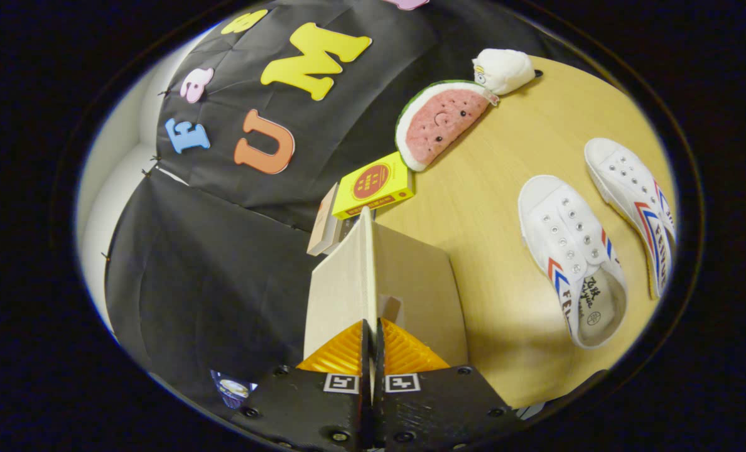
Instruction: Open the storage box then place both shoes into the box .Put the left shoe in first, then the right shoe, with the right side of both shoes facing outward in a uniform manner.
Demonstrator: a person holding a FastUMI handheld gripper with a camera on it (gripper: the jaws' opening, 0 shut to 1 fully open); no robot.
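Two orange fingers (348, 351) of the claw (372, 342) are pressing together on the thin edge of the box lid (367, 276) at lower centre. Both white shoes (571, 257) are lying on the wooden surface (486, 207) at right, near a watermelon plush (439, 122).

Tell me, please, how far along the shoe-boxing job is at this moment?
Early stage: opening is in hand. The gripper is shut on the storage box lid, pinching its thin edge between the orange fingers. Nothing is packed yet: both white shoes, one nearer the fingers and one beyond it, lie on the wooden table. Both placements remain.
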